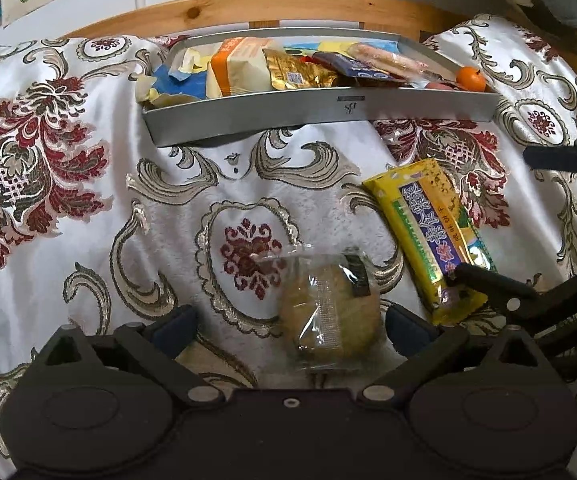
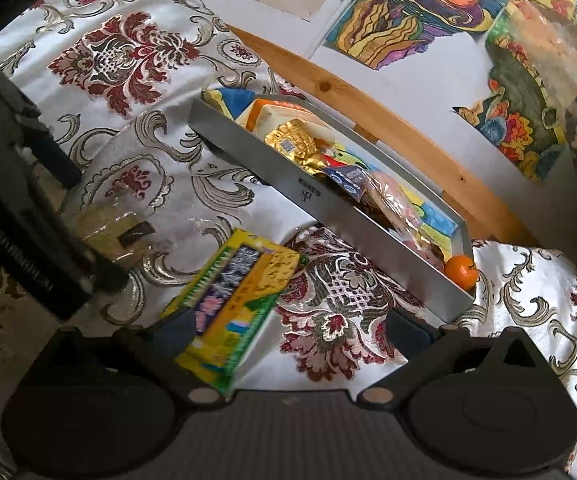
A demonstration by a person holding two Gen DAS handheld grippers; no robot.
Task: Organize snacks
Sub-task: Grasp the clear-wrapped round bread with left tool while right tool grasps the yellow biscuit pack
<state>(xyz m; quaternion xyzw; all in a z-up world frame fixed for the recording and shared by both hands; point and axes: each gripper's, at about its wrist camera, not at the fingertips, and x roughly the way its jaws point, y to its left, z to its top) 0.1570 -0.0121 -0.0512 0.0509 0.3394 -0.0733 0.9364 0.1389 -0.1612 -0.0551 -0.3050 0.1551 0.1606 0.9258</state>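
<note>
Brocade bedspread [image 1: 68,208]: tray [image 1: 320,114] mostly filled, wrapped cake [image 1: 330,312] and yellow packet [image 1: 428,232] left out; both hand-held grippers released.

small logo on grey tray [image 1: 328,114], unreadable

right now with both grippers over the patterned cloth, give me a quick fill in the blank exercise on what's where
1. The small orange tangerine sits at the ____ end of the grey metal tray.
2. The clear-wrapped round cookie lies between the fingers of the ____ gripper.
3. The long yellow snack packet lies on the cloth, ____ the tray.
4. The right gripper has its jaws ____.

Missing words: right; left; outside; open
</note>
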